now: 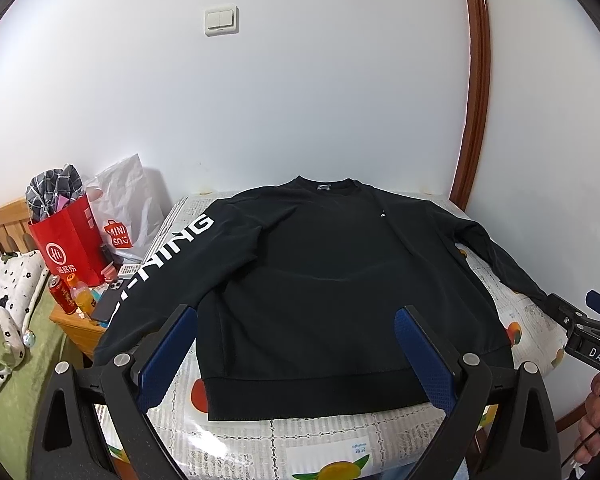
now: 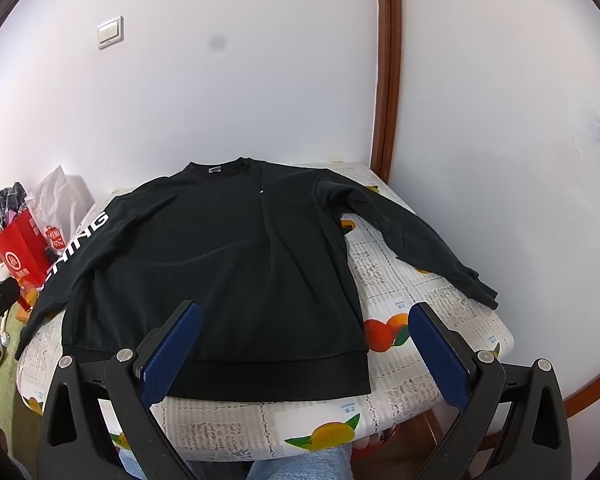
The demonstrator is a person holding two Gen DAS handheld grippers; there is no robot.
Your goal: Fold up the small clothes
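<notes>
OK, your left gripper [image 1: 296, 356] is wide open, empty, hovering over the hem of the black sweatshirt [image 1: 320, 272]. Your right gripper [image 2: 304, 356] is likewise spread wide, gripping nothing, above the hem's right corner. The sweatshirt lies flat, face up, sleeves spread, on the fruit-print tablecloth [image 2: 412, 344]. Far left, the red bag [image 1: 70, 240] holds checked fabric; beside it a white Miniso bag [image 1: 128, 208], contents hidden.

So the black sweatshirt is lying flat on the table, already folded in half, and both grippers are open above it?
Not quite: the black sweatshirt is not folded. It lies spread flat on the table with both sleeves out, as the right wrist view shows. The left gripper and right gripper are indeed open.
</notes>
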